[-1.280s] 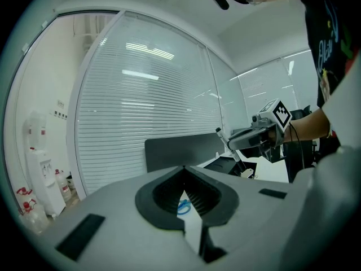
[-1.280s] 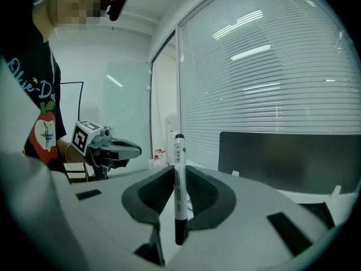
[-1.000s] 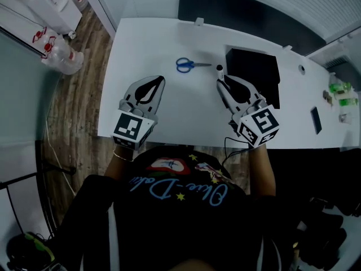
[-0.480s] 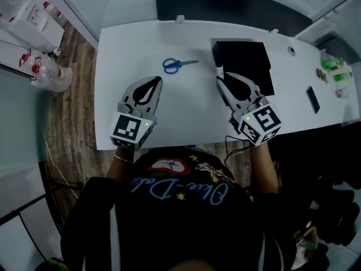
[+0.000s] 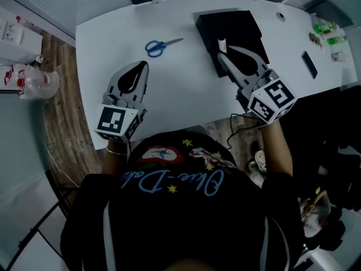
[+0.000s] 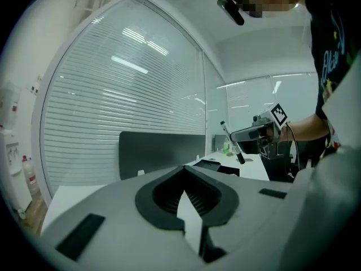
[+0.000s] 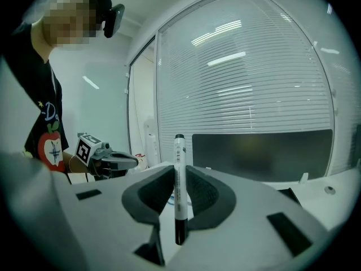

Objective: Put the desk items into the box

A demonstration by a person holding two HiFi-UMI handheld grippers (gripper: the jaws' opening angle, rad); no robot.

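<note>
The black box [image 5: 237, 24] lies open-topped at the far middle of the white desk [image 5: 186, 95]. My right gripper [image 5: 221, 55] is shut on a white marker [image 5: 221, 43] with a black cap, holding it over the box's near left part. In the right gripper view the marker [image 7: 179, 185] stands upright between the jaws of my right gripper [image 7: 179, 168]. Blue-handled scissors [image 5: 158, 46] lie on the desk left of the box. My left gripper [image 5: 144, 65] hovers just short of them, jaws closed tip to tip with nothing held. From the left gripper view, my left gripper [image 6: 184, 167] faces the box [image 6: 217, 166].
A dark phone-like slab [image 5: 308, 64] and small green items [image 5: 327, 33] sit at the desk's right end. A black partition panel [image 7: 259, 151] runs behind the desk. Water bottles [image 5: 22, 75] stand on the wooden floor to the left. A cable [image 5: 240, 123] hangs at the front edge.
My right gripper has carried the marker from beside the box's left edge to over the box. The left gripper has drifted slightly, staying near the scissors.
</note>
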